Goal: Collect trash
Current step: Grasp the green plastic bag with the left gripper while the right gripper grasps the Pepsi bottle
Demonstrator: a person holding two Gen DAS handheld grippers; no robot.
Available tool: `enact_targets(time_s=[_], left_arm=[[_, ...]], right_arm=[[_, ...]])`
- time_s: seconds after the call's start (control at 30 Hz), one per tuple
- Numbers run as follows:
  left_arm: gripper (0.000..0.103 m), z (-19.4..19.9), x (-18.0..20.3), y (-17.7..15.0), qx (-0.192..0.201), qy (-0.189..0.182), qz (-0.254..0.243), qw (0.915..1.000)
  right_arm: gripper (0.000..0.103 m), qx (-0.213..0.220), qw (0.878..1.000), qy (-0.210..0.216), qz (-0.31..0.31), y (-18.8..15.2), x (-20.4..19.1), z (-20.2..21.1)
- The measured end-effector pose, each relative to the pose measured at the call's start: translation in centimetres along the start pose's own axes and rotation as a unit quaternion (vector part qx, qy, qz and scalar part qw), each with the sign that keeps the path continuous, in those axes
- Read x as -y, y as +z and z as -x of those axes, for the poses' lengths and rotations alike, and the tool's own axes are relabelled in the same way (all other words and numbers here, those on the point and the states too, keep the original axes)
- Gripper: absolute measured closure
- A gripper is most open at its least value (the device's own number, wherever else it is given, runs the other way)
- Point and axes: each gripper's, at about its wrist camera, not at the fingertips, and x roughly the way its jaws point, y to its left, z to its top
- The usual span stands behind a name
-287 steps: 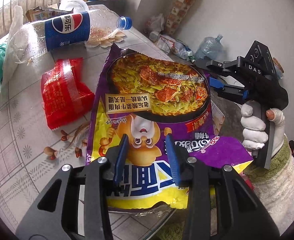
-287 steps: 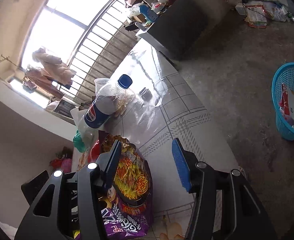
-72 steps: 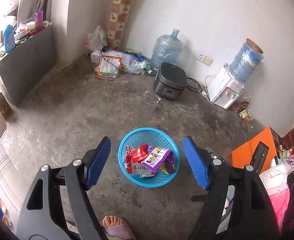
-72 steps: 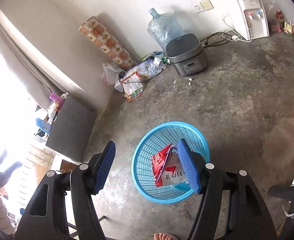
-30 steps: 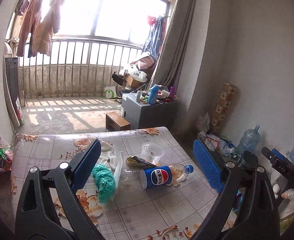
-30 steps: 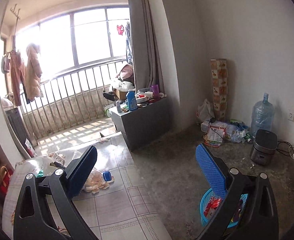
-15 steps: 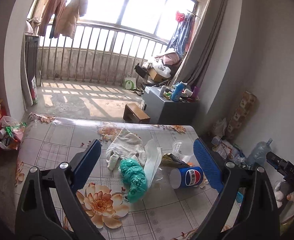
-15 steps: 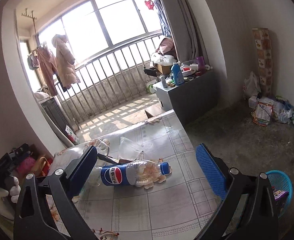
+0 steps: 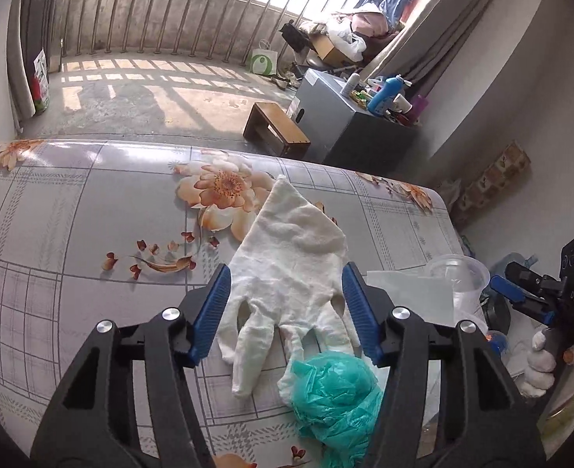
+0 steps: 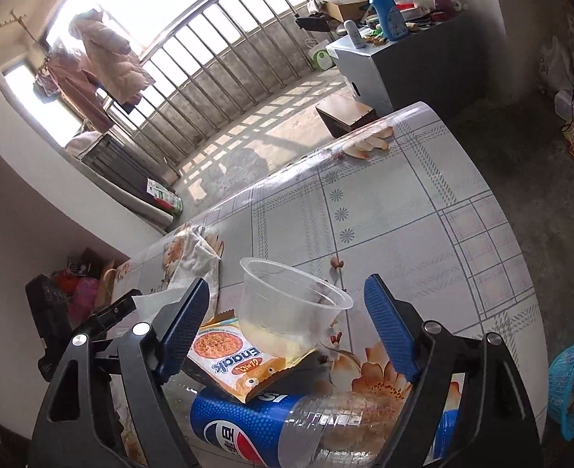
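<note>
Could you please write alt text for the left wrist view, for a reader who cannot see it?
The left gripper, jaws closing, frames a white cloth glove lying flat on the floral-patterned table, pads not yet touching it. A crumpled green plastic bag lies over the glove's fingertips, nearer the camera. At far right, a gloved hand holds the right gripper by a clear plastic cup.

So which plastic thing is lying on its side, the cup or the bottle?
The Pepsi bottle lies flat on the table. The clear cup behind it sits with its mouth up, tilted on a snack wrapper.
</note>
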Motion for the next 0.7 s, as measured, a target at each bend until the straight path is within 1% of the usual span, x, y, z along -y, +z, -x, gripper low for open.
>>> enact_targets(time_s=[0.03,0.1,0.13,0.17,0.23,0.27,0.3,0.37,0.4,0.5,0.6,0.7], left_arm=[[0.058,-1.1,0.0,0.1,-0.011,-0.001,-0.001,0.9999],[0.068,-3.1,-0.2,-0.2,-0.034,-0.001,0.000,0.9994],[0.071,-3.9,-0.1,-0.5,-0.043,0.000,0.001,0.9991],[0.076,-4.0,0.1,-0.9,-0.034,0.004,-0.003,0.9994],[0.079,-4.0,0.8,-1.6,-0.035,-0.005,-0.017,0.9992],[0.084,-3.9,1.0,-2.1,-0.038,-0.012,-0.019,0.9990],[0.088,-3.9,1.3,-2.5,-0.041,-0.018,-0.021,0.9988],[0.090,-3.7,1.8,-3.4,-0.042,-0.025,-0.031,0.9983],[0.091,-3.5,2.2,-4.0,-0.045,-0.028,-0.034,0.9980],[0.092,-2.8,3.1,-5.8,-0.052,-0.044,-0.035,0.9971],[0.092,-1.8,3.9,-7.9,-0.053,-0.058,-0.037,0.9962],[0.092,-0.6,4.5,-9.8,-0.055,-0.066,-0.032,0.9958]], right_arm=[[0.025,-0.009,1.000,-0.003,0.002,0.4,0.1,-1.0],[0.026,-0.037,0.999,0.007,0.010,0.9,0.5,-2.9],[0.034,-0.052,0.999,0.012,0.010,1.0,0.7,-3.7],[0.042,-0.064,0.997,0.041,-0.001,0.9,1.0,-4.1],[0.045,-0.069,0.996,0.050,-0.003,0.8,1.1,-4.2],[0.052,-0.074,0.996,0.056,-0.001,0.6,1.1,-4.2],[0.056,-0.080,0.995,0.059,0.000,0.3,1.0,-4.3],[0.069,-0.100,0.993,0.063,-0.002,-0.8,0.8,-4.3],[0.069,-0.104,0.992,0.070,-0.005,-1.2,0.7,-4.2],[0.070,-0.095,0.993,0.065,0.004,-3.1,0.2,-3.2],[0.070,-0.087,0.994,0.073,0.000,-5.5,0.2,-2.2],[0.071,-0.065,0.996,0.056,0.010,-7.9,-0.1,-0.6]])
